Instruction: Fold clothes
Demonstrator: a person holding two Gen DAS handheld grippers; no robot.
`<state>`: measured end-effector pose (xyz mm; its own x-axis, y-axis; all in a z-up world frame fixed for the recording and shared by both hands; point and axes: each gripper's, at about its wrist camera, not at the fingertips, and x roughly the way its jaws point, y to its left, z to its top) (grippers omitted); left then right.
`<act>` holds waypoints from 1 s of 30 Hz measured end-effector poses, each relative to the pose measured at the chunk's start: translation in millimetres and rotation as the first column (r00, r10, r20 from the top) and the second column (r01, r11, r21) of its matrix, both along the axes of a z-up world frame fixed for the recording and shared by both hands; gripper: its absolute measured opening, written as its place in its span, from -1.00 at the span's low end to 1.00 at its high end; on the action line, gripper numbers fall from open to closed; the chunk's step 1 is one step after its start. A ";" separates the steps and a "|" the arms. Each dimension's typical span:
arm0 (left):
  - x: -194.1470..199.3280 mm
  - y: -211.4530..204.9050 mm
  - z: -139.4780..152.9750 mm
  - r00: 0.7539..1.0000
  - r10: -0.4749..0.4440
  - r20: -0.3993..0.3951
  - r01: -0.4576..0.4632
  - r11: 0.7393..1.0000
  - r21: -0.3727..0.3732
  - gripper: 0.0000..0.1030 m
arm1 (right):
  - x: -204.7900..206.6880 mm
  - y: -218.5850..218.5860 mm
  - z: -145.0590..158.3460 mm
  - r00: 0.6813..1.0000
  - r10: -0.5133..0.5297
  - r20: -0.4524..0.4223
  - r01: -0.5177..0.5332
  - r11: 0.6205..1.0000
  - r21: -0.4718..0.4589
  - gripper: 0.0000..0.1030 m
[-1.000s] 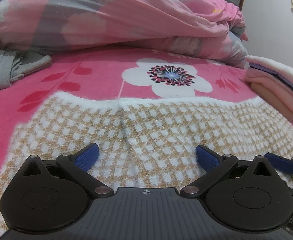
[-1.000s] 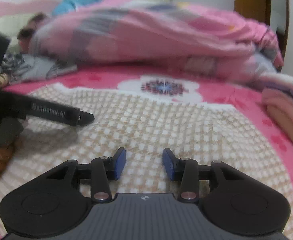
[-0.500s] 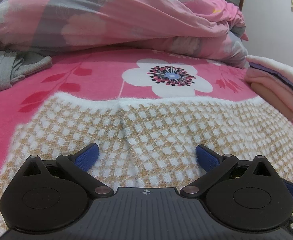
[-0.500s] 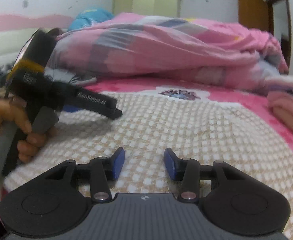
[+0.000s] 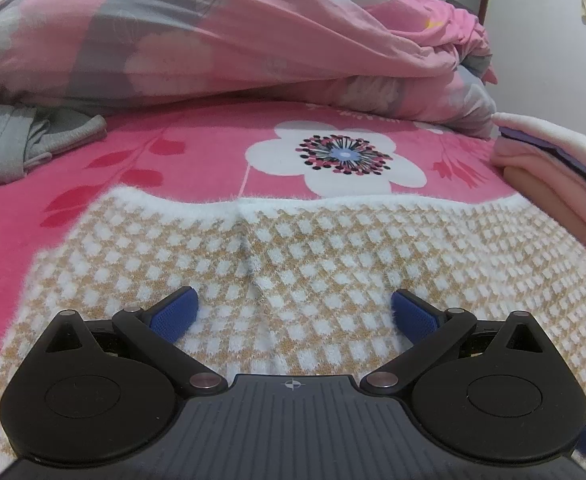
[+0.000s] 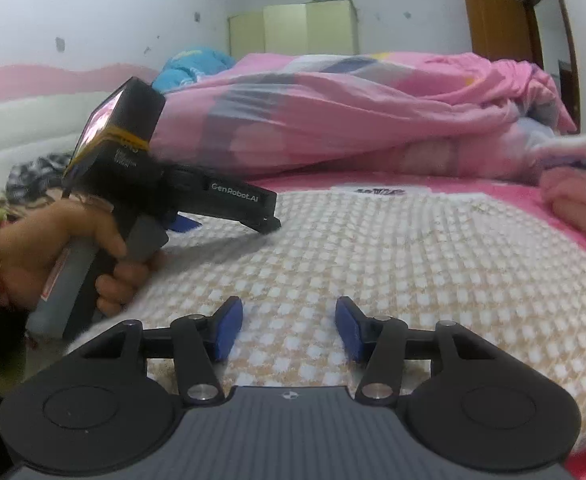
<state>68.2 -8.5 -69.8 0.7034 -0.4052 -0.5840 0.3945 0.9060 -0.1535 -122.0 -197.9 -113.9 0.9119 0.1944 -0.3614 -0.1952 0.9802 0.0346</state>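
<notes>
A fuzzy tan-and-white checked garment [image 5: 333,256] lies spread flat on the pink floral bed, with its white far hem in the left wrist view. My left gripper [image 5: 293,314] hovers low over it, jaws wide open with nothing between them. My right gripper [image 6: 289,330] is over the same garment [image 6: 373,264] nearer its front edge; its jaws are opening and hold nothing. In the right wrist view a hand [image 6: 65,248] holds the left gripper's black body [image 6: 197,196] at the left, its tip down on the cloth.
A big pink and grey duvet [image 5: 233,36] is heaped across the back of the bed. A folded stack of pink and white clothes [image 5: 553,176] sits at the right. Grey clothing [image 5: 9,144] lies at the left. A wardrobe [image 6: 293,28] and door stand behind.
The right gripper has swung so the left gripper and hand now sit larger at its left, and its jaws have widened. The left wrist view is unchanged apart from the right gripper's tip leaving its right edge.
</notes>
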 end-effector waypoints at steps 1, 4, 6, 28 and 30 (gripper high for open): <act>-0.5 0.7 0.3 1.000 0.001 0.001 -0.001 1.000 -0.005 1.00 | -0.6 0.1 -2.0 1.000 0.001 0.010 -0.001 1.000 -0.002 0.06; -0.7 4.5 1.8 1.000 0.000 -0.003 0.000 1.000 -0.031 1.00 | -1.1 -1.3 -5.9 1.000 -0.001 0.023 0.000 1.000 0.019 0.06; -3.3 8.4 6.5 1.000 0.000 0.001 0.000 0.998 -0.056 1.00 | -6.6 -0.2 -8.6 0.999 -0.010 0.043 0.009 1.000 0.022 0.06; -62.6 7.7 13.7 0.997 -0.042 -0.060 0.041 0.999 -0.020 1.00 | -17.8 -6.3 -16.2 0.995 -0.006 0.097 -0.001 0.998 0.066 0.06; -61.6 7.3 14.6 0.997 -0.038 -0.068 0.037 0.999 -0.020 1.00 | -17.4 -6.6 -16.3 0.995 -0.006 0.097 -0.001 0.998 0.069 0.06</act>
<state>6.6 -1.2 -55.2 0.6466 -0.4419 -0.6218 0.4159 0.8875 -0.1983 -139.4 -204.5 -130.2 0.9426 0.2133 -0.2568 -0.1984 0.9766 0.0829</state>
